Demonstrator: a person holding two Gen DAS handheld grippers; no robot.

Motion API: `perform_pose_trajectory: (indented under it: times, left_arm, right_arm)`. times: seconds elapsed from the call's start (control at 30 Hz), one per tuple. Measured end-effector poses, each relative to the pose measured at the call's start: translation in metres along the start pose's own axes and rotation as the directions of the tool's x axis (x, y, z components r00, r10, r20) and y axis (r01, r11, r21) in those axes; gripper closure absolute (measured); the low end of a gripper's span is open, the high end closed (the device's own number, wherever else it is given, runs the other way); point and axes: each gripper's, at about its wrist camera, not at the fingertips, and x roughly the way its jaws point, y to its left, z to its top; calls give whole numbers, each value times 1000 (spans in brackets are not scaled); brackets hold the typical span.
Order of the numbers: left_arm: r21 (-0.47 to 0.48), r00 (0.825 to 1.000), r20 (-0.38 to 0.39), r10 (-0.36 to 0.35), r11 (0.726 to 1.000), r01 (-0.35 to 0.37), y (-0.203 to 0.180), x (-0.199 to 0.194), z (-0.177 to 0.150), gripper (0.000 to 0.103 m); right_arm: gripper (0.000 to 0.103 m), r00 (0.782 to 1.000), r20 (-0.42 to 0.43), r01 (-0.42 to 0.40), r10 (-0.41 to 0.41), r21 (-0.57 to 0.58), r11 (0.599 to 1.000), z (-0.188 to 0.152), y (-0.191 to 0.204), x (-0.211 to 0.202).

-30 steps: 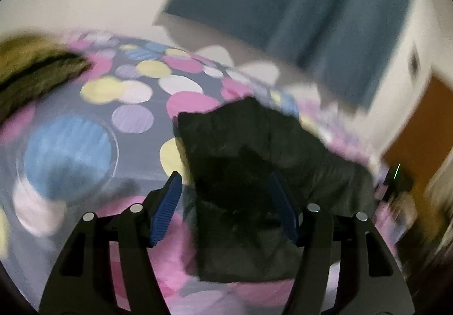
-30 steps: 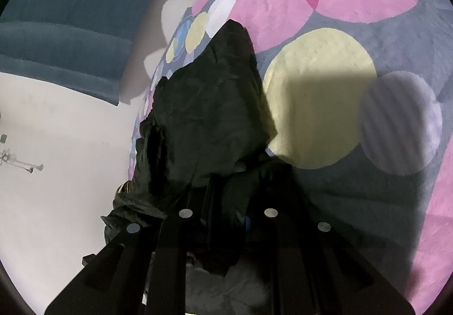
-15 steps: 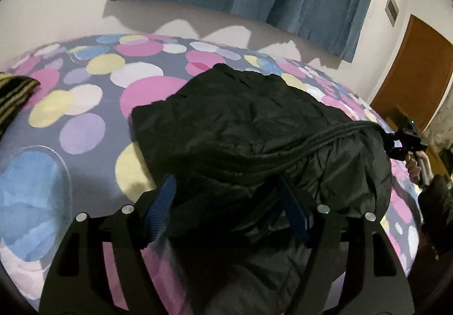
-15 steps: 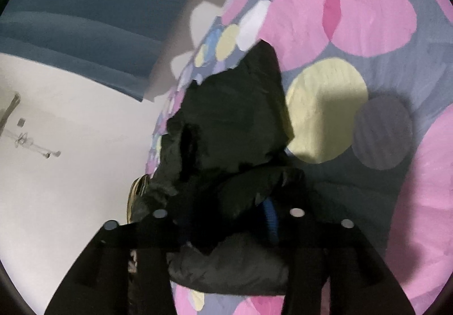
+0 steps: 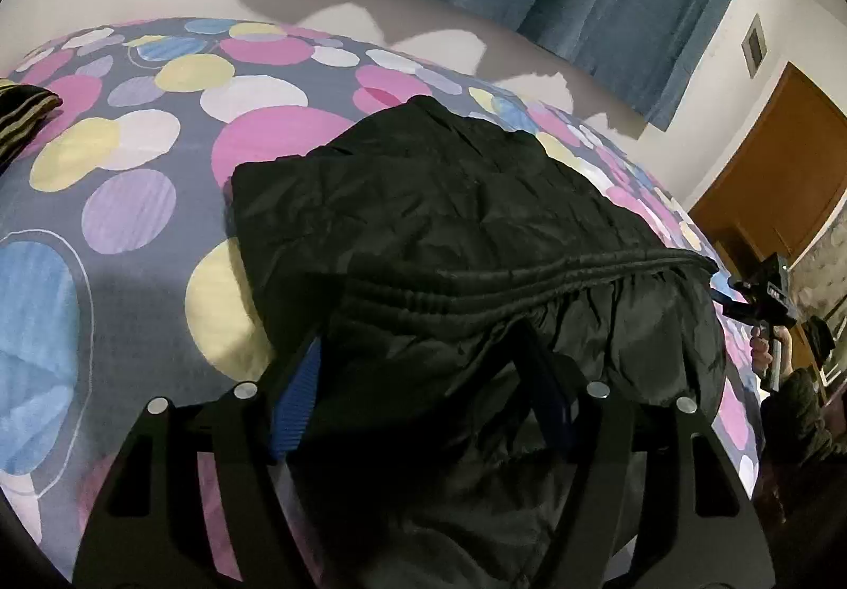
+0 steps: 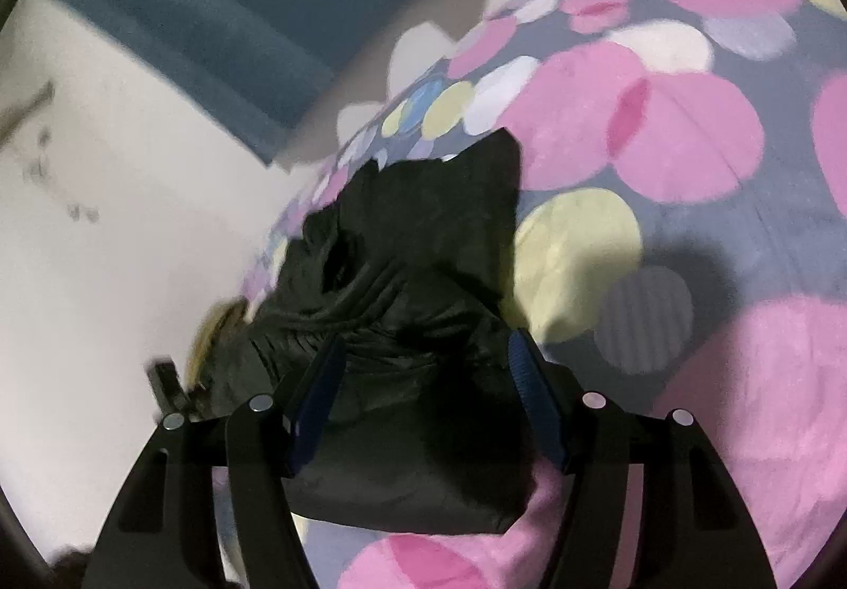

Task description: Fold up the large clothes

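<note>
Hovering both claws over the folded black jacket [image 5: 455,239] on the spotted bedspread [image 5: 132,218]. Right gripper [image 6: 429,398] has just opened, releasing it; left gripper [image 5: 423,403] gapes, empty. Risk: puffy fill springs fold open.

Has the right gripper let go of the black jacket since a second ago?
Yes. The right gripper has just been opening; the black jacket lies loose between its fingers on the spotted blanket.
</note>
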Motion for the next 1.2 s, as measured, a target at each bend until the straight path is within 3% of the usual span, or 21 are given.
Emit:
perform_pose_trajectory:
  times: [0.23,0.43,0.5,0.57,0.67,0.73,0.97,1.2]
  left_arm:
    - [0,1000,-6,7,1000,-7,-2,-1,3,36]
    - [-1,1000,5,24,1000,-24,-4,-2,2,47]
    - [1,999,8,36,999,-36,-5,-2,2,53]
    - [7,999,8,38,999,-38,-7,-3,1,64]
    - [30,998,9,57,998,-57,-14,-4,0,77]
    - [44,997,16,80,996,-80,-20,-6,0,83]
    - [102,981,95,168,979,-177,-51,-31,4,88]
    - [134,955,190,226,958,-254,-77,-49,46,88]
  right_arm:
    - [31,997,-24,61,-70,-251,966,17,23,30]
    - [30,998,-45,33,-50,-316,948,24,29,47]
    - [40,997,-53,35,-56,-333,942,23,34,51]
    - [63,995,-54,60,-83,-340,938,22,38,53]
    - [83,993,-42,87,-108,-349,933,17,43,51]
    - [85,992,-23,110,-126,-353,929,14,48,47]
    - [89,986,82,164,-144,-380,910,12,77,17]
    - [90,973,165,216,-164,-380,899,44,99,9]
